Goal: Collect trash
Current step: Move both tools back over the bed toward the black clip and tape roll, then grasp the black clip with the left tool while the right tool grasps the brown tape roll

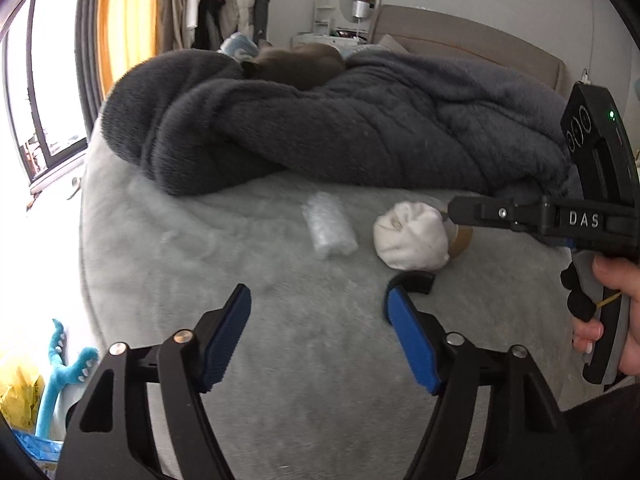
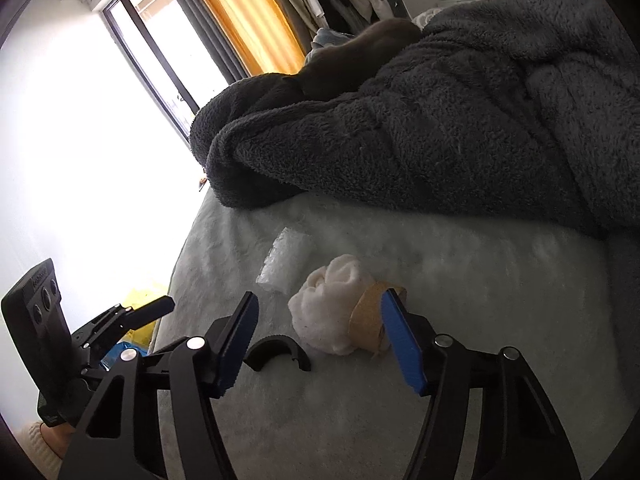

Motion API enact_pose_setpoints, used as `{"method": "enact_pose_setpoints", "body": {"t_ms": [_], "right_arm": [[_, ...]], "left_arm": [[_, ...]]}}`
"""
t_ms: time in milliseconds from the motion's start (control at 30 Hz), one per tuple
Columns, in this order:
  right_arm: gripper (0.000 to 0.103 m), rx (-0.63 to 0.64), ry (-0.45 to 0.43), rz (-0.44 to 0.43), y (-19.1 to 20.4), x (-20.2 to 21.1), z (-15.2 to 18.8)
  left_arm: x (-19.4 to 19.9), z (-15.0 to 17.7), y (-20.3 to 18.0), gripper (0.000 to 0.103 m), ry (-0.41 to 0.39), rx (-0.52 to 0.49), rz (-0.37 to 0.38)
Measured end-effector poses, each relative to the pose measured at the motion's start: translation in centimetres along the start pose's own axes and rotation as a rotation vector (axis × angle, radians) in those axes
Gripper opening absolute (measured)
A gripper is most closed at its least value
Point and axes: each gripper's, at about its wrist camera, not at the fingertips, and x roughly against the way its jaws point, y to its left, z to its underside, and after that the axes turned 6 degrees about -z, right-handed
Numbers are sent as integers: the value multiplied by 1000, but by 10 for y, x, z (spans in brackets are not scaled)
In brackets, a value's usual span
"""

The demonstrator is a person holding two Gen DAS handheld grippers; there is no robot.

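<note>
On the grey bed sheet (image 1: 240, 248) lie a crumpled clear plastic wrapper (image 1: 330, 230), a white wad of tissue or cloth (image 1: 410, 236), a tan tape roll (image 1: 462, 238) right of the wad, and a black curved plastic piece (image 1: 412, 282). The same things show in the right wrist view: wrapper (image 2: 282, 260), wad (image 2: 326, 312), tape roll (image 2: 370, 320), black piece (image 2: 278, 354). My left gripper (image 1: 316, 300) is open, just short of the black piece. My right gripper (image 2: 316, 308) is open with the wad between its fingers; its right finger covers part of the roll.
A dark grey fleece blanket (image 1: 340, 128) is heaped across the far bed, with a grey cat (image 1: 300, 66) on it. A yellow bag (image 1: 18, 396) and a blue plush toy (image 1: 60, 368) sit on the floor at left. A window (image 1: 36, 92) lies beyond.
</note>
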Motion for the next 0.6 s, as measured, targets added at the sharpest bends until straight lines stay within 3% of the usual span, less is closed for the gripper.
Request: {"method": "enact_pose_setpoints", "body": {"t_ms": [600], "right_arm": [[63, -60, 25, 48, -37, 5, 12]], "left_arm": [[-33, 6, -41, 54, 74, -46, 72]]}}
